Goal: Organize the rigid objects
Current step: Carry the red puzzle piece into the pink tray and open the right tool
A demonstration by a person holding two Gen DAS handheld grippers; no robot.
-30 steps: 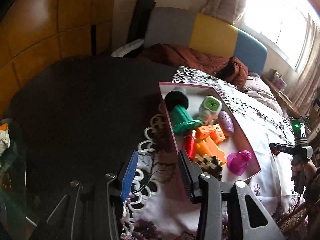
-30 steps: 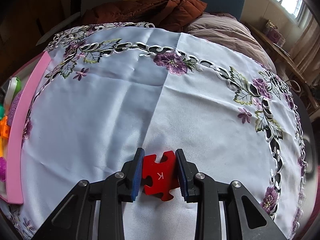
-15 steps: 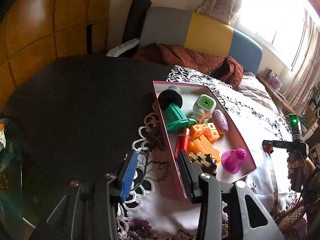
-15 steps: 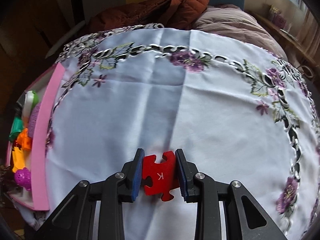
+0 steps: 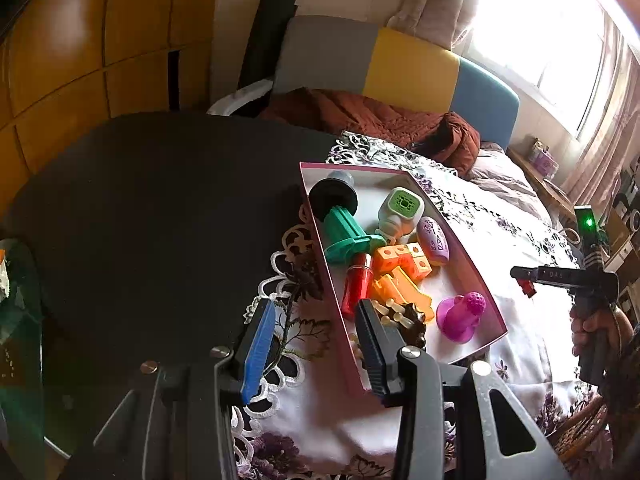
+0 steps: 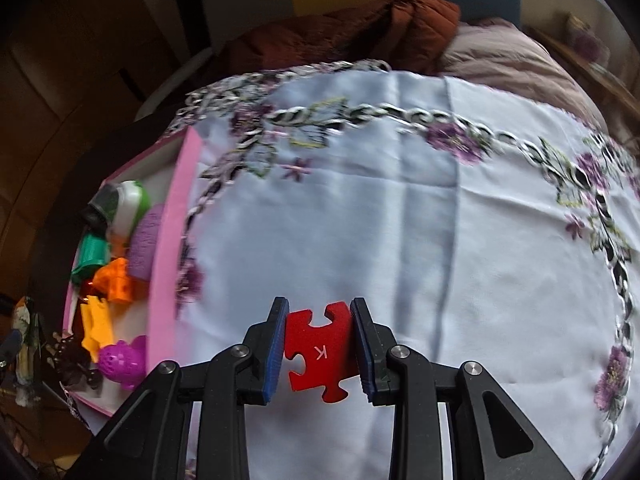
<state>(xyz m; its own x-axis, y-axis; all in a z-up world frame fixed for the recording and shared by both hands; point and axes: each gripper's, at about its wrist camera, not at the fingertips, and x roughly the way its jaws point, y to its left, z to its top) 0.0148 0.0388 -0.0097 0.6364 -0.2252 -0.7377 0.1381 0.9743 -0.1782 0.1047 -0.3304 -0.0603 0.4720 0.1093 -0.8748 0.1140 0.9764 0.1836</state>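
Note:
My right gripper (image 6: 319, 342) is shut on a red puzzle piece (image 6: 318, 354) marked K and holds it above the white embroidered tablecloth (image 6: 400, 220). It also shows in the left wrist view (image 5: 524, 280), far right. A pink box (image 5: 472, 276) holds several toys: a green and black spool (image 5: 340, 220), a white and green bottle (image 5: 400, 210), orange blocks (image 5: 404, 260), a purple egg (image 5: 433, 238) and a magenta toy (image 5: 460, 314). The box is at the left in the right wrist view (image 6: 168, 264). My left gripper (image 5: 314, 340) is open and empty at the box's near left corner.
A dark round table (image 5: 152, 208) lies under the cloth. A sofa (image 5: 400, 68) with a brown jacket (image 5: 372, 116) stands behind. A glass surface (image 5: 20, 320) is at the far left. A window (image 5: 540, 40) is at the back right.
My right gripper has carried the red puzzle piece left, so the pink box shows more in its view. The left gripper has drawn back a little and stays open.

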